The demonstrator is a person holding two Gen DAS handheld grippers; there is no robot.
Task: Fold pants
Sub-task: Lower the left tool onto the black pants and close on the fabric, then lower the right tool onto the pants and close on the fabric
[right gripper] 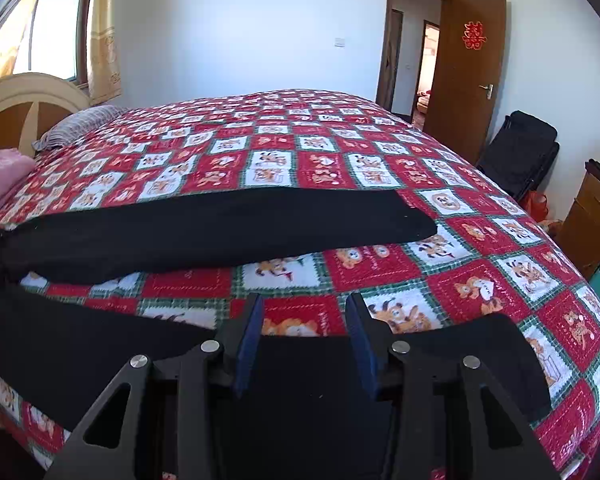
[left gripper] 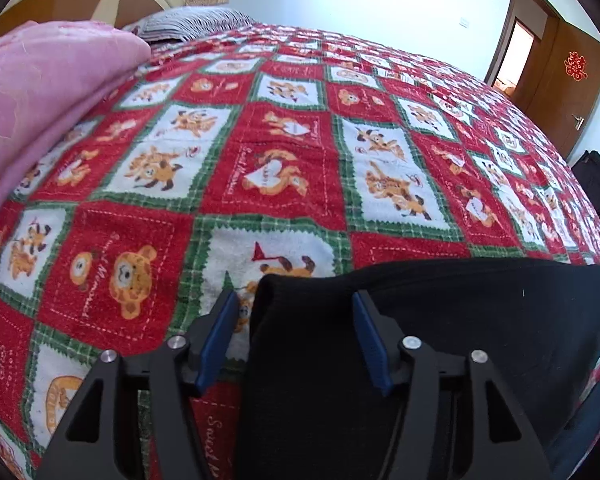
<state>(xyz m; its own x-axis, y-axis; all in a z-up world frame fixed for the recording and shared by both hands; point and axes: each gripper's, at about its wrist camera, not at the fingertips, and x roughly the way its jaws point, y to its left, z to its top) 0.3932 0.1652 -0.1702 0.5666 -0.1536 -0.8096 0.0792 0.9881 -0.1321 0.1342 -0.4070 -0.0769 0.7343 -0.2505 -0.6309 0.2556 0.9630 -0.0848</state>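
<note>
Black pants point(right gripper: 220, 224) lie spread on the red patchwork bedspread point(right gripper: 480, 280), legs apart in a narrow V with the waist at the far left. In the right wrist view the near leg's hem end point(right gripper: 480, 352) lies under my right gripper point(right gripper: 305, 322). Its blue pads stand apart with the flat cloth between them, not pinched. In the left wrist view a corner of the pants point(left gripper: 440, 340) sits between the jaws of my left gripper point(left gripper: 294, 312). A gap shows beside the left pad point(left gripper: 220, 332), so it is open.
A pink blanket point(left gripper: 40, 100) is heaped at the left by the headboard point(right gripper: 28, 100), with a striped pillow point(left gripper: 192, 24) behind it. A black folding chair point(right gripper: 516, 152), a wooden cabinet point(right gripper: 592, 216) and an open door point(right gripper: 472, 60) stand past the bed's right edge.
</note>
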